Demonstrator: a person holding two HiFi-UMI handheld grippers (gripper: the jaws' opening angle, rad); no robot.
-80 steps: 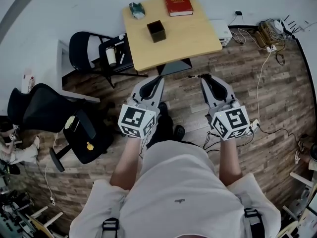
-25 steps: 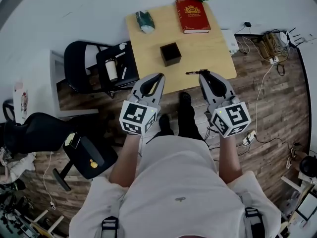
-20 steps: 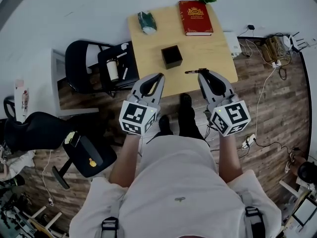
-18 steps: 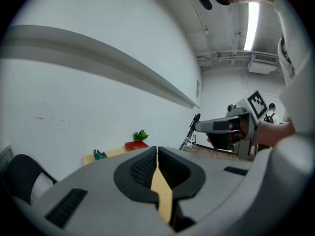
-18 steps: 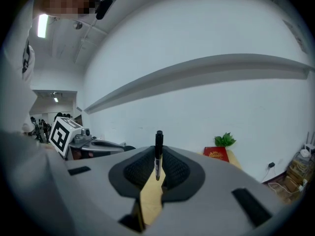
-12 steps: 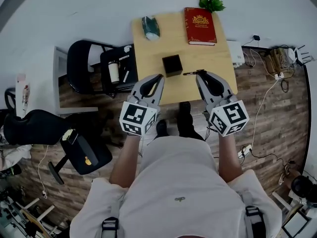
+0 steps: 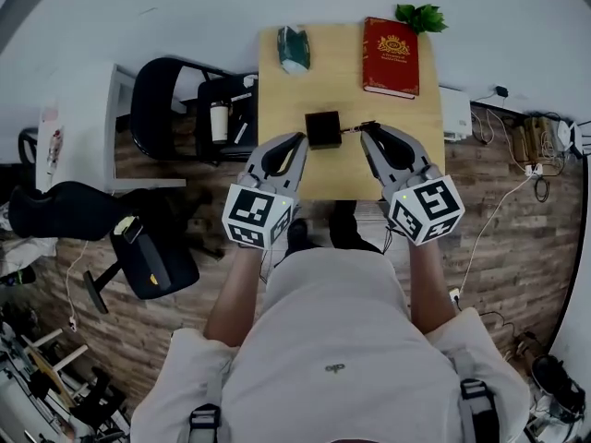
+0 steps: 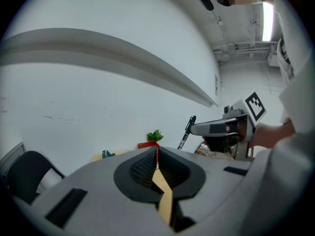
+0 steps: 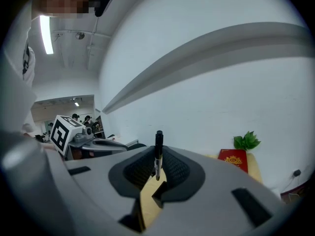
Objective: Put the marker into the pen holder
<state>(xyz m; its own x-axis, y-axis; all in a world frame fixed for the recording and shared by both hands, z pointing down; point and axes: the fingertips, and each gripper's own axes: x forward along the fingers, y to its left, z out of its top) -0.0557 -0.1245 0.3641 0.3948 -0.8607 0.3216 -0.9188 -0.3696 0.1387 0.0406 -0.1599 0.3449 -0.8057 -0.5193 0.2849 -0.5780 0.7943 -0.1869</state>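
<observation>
The pen holder [image 7: 323, 129] is a small black open cube on the light wooden table [image 7: 346, 169]. My right gripper [image 7: 366, 130] is shut on a black marker [image 7: 354, 128], whose free end reaches the holder's right rim in the head view. In the right gripper view the marker [image 9: 158, 154] stands upright between the pads of my right gripper [image 9: 157, 165]. My left gripper [image 7: 297, 140] sits just left of the holder, shut and empty. In the left gripper view its jaws [image 8: 157, 154] meet with only a thin slit, and the marker [image 8: 186, 132] shows to the right.
A red book [image 7: 391, 44], a green plant [image 7: 420, 15] and a green packet [image 7: 294, 49] lie at the table's far end. A black folding chair [image 7: 175, 109] with a bottle stands left of the table. An office chair [image 7: 138, 247] is further left. Cables [image 7: 531, 141] lie on the floor at right.
The person has walked up to the table, which now lies under both grippers. The right gripper has carried the marker from over the floor to beside the pen holder.
</observation>
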